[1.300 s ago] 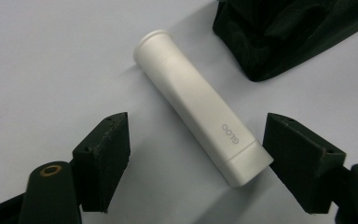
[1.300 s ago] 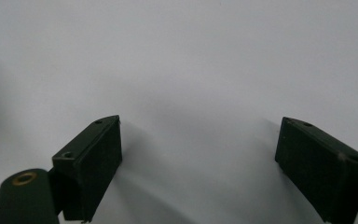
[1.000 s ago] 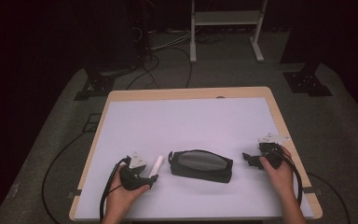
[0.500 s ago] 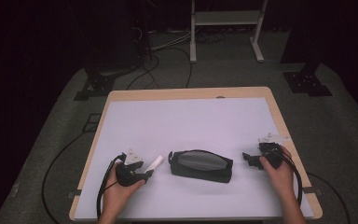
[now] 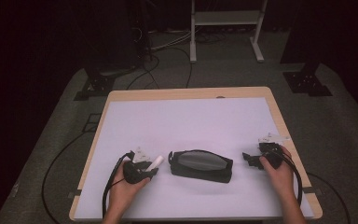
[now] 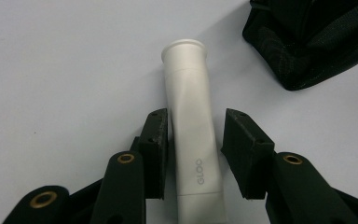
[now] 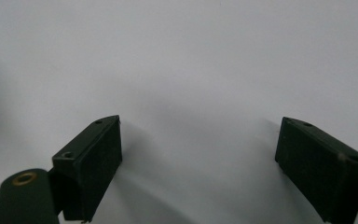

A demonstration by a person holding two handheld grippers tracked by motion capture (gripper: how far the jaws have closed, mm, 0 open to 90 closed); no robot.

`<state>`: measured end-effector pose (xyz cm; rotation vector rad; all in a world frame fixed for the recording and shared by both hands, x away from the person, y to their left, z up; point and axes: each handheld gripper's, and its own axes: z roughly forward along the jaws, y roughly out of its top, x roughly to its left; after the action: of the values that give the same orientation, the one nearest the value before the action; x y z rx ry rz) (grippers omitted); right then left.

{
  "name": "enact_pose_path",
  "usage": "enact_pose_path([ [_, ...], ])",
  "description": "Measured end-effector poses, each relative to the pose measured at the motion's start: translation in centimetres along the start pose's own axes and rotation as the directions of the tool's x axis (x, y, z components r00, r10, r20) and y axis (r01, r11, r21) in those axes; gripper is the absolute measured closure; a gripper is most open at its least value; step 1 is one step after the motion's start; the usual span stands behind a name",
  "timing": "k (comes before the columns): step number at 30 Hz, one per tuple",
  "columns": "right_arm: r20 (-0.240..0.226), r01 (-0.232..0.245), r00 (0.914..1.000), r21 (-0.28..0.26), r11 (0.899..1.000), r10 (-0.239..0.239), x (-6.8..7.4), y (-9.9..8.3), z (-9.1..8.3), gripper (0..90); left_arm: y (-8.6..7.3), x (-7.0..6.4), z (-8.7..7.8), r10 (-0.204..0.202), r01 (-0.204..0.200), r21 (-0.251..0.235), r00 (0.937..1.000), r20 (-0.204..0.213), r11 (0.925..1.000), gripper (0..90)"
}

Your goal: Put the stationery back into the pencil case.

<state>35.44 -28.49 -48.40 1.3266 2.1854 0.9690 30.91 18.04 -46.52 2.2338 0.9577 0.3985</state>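
My left tool [image 6: 193, 149] straddles the white plastic glue tube [image 6: 193, 135], one jaw touching, left of the black fabric pouch [image 5: 200, 165]; my right tool [image 7: 198, 158] gapes empty.

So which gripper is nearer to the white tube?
Left. The left gripper has its fingers on both sides of the tube, with gaps. The right gripper is far off, beyond the black pouch.

The high view is looking forward and down from the person's side over the whole white-topped wooden-edged table [image 5: 186, 116], while each gripper view is riding close above that surface, the left one sharing the white plastic glue tube [image 6: 193, 135] and the black fabric zip pouch [image 6: 307, 37] at its 1 o'clock.
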Motion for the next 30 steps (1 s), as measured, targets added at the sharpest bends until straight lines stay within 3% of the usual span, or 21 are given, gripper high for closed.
enact_pose_path([
  [7,0.0,0.001,1.0,0.0,1.0,-0.001,0.0,0.0,0.0,13.2,-0.3,0.3,0.0,0.006,-0.006,-0.015,1.0,0.006,0.9999,70.1],
  [17,-0.001,-0.001,1.0,0.001,1.0,0.001,0.0,0.0,0.0,13.2,-0.4,0.9,-0.2,-0.017,0.018,-0.028,0.999,0.042,0.9994,70.3],
  [30,-0.001,-0.001,1.0,0.0,1.0,0.001,0.0,0.0,0.0,13.2,-0.2,1.4,-2.3,-0.036,0.043,-0.118,0.9976,0.058,0.9921,70.3],
])
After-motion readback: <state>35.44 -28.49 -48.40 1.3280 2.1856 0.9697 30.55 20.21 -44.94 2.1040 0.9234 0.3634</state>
